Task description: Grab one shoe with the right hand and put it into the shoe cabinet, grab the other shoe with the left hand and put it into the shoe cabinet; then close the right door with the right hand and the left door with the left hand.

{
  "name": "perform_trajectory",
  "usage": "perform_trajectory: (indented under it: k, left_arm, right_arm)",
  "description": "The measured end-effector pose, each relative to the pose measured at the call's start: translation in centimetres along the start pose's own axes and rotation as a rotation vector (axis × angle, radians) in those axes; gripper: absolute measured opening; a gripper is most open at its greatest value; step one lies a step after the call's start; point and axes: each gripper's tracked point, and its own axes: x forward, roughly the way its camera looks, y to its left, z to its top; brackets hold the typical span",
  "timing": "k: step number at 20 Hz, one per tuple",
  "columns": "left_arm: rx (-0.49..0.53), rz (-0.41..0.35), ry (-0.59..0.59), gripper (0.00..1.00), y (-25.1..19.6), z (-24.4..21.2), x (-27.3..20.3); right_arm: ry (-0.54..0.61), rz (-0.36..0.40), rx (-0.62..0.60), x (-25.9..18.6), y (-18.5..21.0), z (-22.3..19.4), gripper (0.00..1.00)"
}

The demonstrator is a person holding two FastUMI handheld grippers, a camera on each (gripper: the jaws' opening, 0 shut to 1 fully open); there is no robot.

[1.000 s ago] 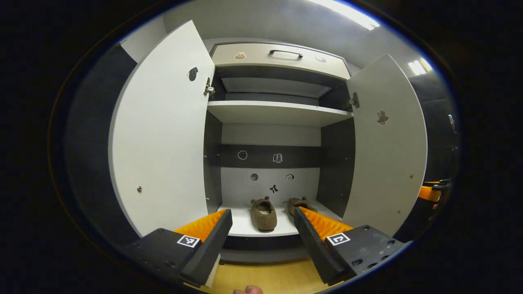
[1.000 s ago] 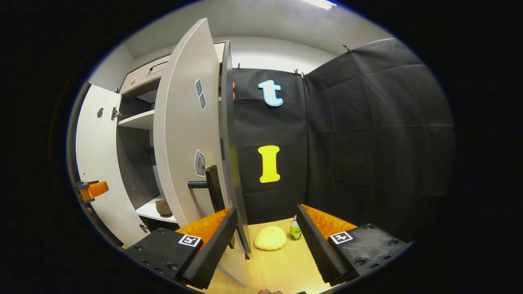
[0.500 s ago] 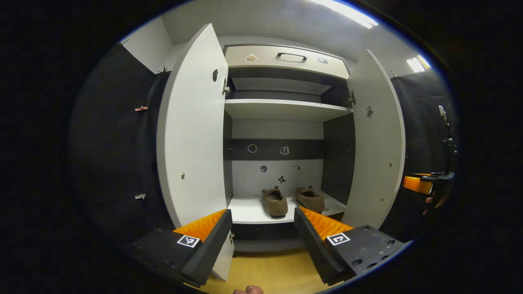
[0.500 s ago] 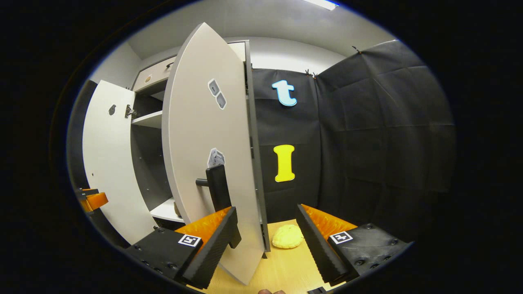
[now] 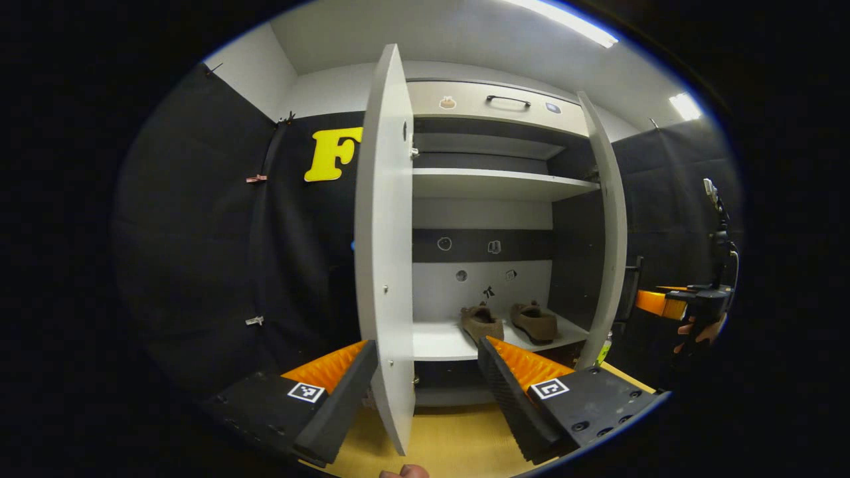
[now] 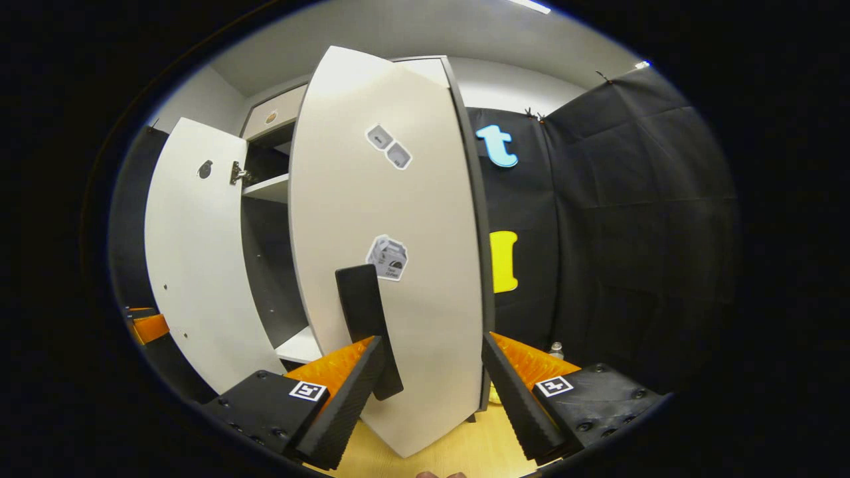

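shoes: two brown felt slip-on shoes (image 5: 508, 322) lie side by side on the white bottom shelf (image 5: 438, 342) of the tall white shoe cabinet (image 5: 495, 179), toes pointing inward; both placing steps look done

what changed, left side: over the last second the left gripper view has swung round, so the flat white left door (image 5: 385, 265), earlier seen broad, now shows nearly edge-on, standing between the open left gripper (image 5: 425, 382)'s spread orange-ribbed fingers; nothing is gripped

what changed, right side: the curved-looking white right door (image 6: 392, 265) has gone from edge-on to broad face in the right gripper view, and its black bar handle (image 6: 365, 325) now sits just above the left finger of the open right gripper (image 6: 431, 385), near but apparently not touching; jaws apart, empty

meaning: by my reading the hands have left the shelf and are lining up on the doors; the right door should go first, and neither door is closed yet

other gripper: in the left gripper view an orange and black gripper with a hand sits far right, beside the right door's edge

writing: two small grey stickers (image 6: 388, 146) high on the right door and a box-shaped sticker (image 6: 387, 257) mid-door; their print is too small to read; square black-and-white markers on each gripper carry no words
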Motion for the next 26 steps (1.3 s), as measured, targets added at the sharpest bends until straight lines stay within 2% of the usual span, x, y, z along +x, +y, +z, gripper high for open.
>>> perform_trajectory:
  k: [7,12,15,16,19,23,24,26]
  left_arm:
    - [-0.022,0.120,-0.003,0.97,8.3,0.4,0.0]
    - [0.018,0.198,-0.028,0.97,13.6,1.3,0.7]
    - [0.031,0.196,-0.021,0.94,14.7,1.2,2.8]
    - [0.032,0.194,-0.014,0.96,14.9,1.0,3.5]
    - [0.014,0.180,0.013,0.96,15.0,-0.2,5.4]
    - [0.038,0.164,0.037,0.97,14.5,-1.0,5.8]
    - [0.052,0.170,0.037,0.91,14.3,-1.0,6.0]
    - [0.081,0.176,0.047,0.92,14.1,-1.2,5.9]
  right_arm:
    - [-0.004,0.081,-0.012,-0.5,4.9,-0.4,0.98]
    - [-0.015,0.088,-0.030,-1.6,5.9,0.0,0.98]
    - [-0.011,0.090,-0.029,-2.0,6.2,0.0,0.98]
    - [-0.011,0.090,-0.034,-2.2,6.1,0.0,0.98]
    - [-0.004,0.081,-0.044,-2.7,5.4,-0.2,0.98]
    - [0.006,0.077,-0.032,-3.1,4.5,-0.3,0.98]
    - [0.009,0.071,-0.030,-3.2,4.3,-0.3,0.98]
    - [0.023,0.047,-0.034,-3.3,3.5,-0.7,0.98]
